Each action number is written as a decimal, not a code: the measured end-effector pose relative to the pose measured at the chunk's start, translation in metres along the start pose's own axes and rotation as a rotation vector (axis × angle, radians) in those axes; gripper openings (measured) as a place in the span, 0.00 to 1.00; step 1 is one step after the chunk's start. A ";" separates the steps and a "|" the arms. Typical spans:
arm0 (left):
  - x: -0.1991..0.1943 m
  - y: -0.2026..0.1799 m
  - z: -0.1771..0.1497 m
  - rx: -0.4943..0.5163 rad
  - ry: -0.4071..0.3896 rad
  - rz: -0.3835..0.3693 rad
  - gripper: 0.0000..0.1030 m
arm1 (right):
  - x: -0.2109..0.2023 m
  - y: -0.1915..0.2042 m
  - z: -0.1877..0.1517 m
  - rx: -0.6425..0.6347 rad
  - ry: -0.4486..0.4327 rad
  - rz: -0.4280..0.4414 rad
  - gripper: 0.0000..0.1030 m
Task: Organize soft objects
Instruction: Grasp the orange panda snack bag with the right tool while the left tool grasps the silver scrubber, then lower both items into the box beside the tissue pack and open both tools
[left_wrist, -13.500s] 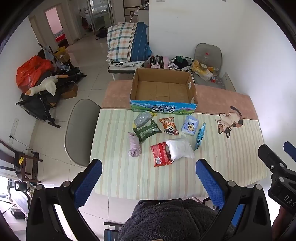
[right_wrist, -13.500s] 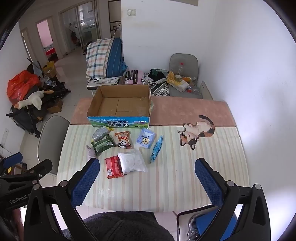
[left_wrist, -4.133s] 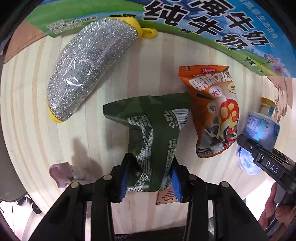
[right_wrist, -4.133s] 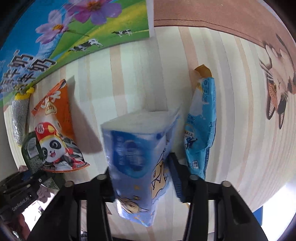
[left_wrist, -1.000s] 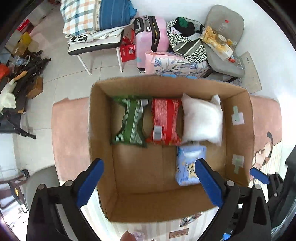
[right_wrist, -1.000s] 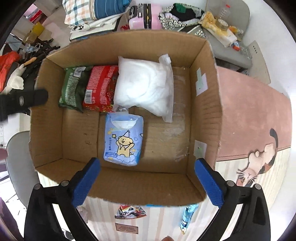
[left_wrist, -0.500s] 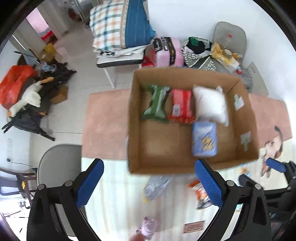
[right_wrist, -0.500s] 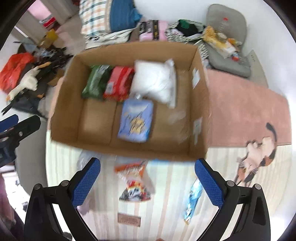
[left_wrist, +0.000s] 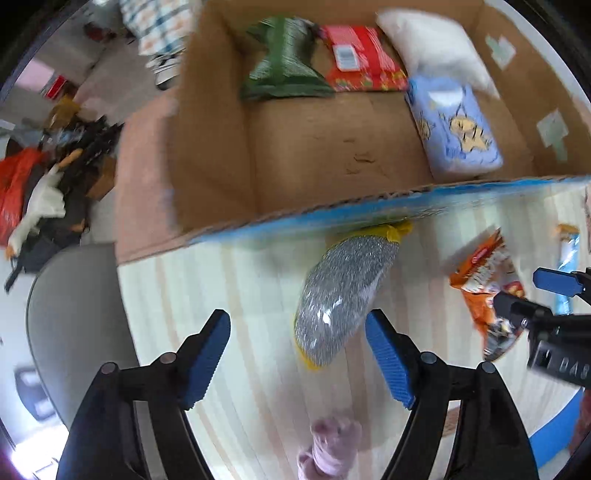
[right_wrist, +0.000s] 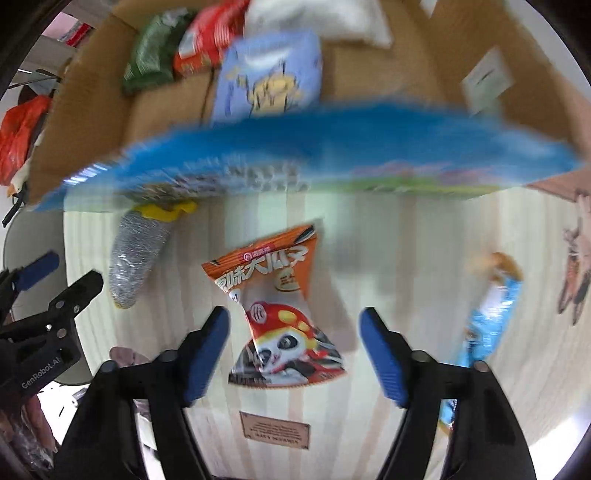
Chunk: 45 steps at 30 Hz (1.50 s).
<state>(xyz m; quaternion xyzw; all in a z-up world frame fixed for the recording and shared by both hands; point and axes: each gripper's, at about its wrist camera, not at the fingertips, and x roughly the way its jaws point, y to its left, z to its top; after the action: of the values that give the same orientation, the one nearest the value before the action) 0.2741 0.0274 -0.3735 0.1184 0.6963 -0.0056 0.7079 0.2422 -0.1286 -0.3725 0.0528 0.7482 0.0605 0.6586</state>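
Silver scrubber pack: the silver scrubber pack (left_wrist: 341, 301) lies on the striped worktop (left_wrist: 229, 288), centre of the left wrist view, its yellow end touching the foot of the cardboard box (left_wrist: 207, 155).
Left gripper: the left gripper (left_wrist: 297, 360) hangs over the near end of this pack; its blue fingers (left_wrist: 205, 356) are spread wide and pinch nothing.
Relation for the next move: the pack's long axis runs from lower left to upper right, slightly oblique to the fingers' line, and its near tip sits closer to the right finger, so I judge a small shift to the right is needed before closing.
Purple soft thing: at the bottom edge of the same view; too blurred to name.
Box contents: green pack (left_wrist: 284, 62), red pack (left_wrist: 360, 61), white pouch (left_wrist: 432, 48) and blue tissue pack (left_wrist: 456, 131) lie inside already.
Orange snack bag: the orange snack bag (right_wrist: 279, 306) lies lengthwise between the spread fingers of the right gripper (right_wrist: 295, 356), empty too, which is the nearer one.
Blue wrapper: the blue wrapper (right_wrist: 487, 328) waits at right.
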 end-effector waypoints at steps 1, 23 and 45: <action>0.008 -0.003 0.003 0.026 0.015 0.005 0.73 | 0.006 0.002 0.000 -0.004 0.009 0.001 0.71; 0.057 -0.028 -0.023 -0.095 0.283 -0.308 0.58 | 0.037 -0.015 -0.033 0.048 0.130 -0.021 0.47; -0.067 -0.016 -0.056 -0.236 0.032 -0.458 0.44 | -0.062 0.009 -0.060 0.027 -0.038 0.095 0.32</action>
<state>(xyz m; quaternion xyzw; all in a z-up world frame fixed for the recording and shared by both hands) 0.2146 0.0109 -0.3098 -0.1258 0.7118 -0.0825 0.6861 0.1907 -0.1305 -0.3026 0.0981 0.7329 0.0807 0.6684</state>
